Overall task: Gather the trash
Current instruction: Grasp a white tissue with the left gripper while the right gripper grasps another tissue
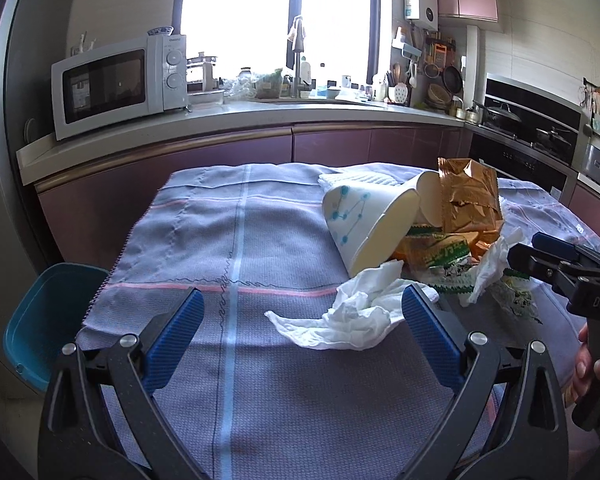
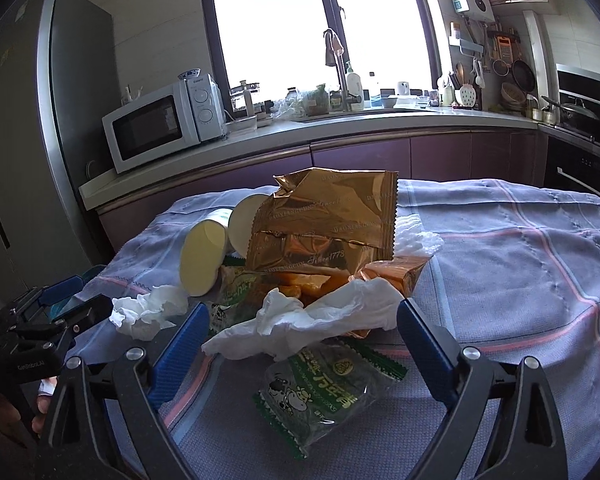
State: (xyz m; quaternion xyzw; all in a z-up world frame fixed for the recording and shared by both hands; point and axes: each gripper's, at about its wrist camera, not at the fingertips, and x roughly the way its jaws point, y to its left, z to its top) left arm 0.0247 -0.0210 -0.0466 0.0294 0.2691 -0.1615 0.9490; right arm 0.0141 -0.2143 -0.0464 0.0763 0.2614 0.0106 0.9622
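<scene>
A trash pile lies on the purple-grey cloth (image 1: 228, 240): two tipped paper cups (image 1: 359, 216), a gold foil bag (image 2: 323, 220), orange wrappers (image 2: 391, 276), green clear wrappers (image 2: 319, 392) and crumpled white tissues. My left gripper (image 1: 301, 312) is open, low over the cloth, with one tissue (image 1: 351, 316) just ahead by its right finger. My right gripper (image 2: 301, 328) is open, with a second tissue (image 2: 311, 320) and a green wrapper between its fingers. It also shows in the left wrist view (image 1: 523, 252).
A teal bin (image 1: 44, 320) stands on the floor left of the table. Behind runs a kitchen counter with a microwave (image 1: 116, 84), sink and stove (image 1: 531, 124). A fridge (image 2: 40, 140) stands at far left.
</scene>
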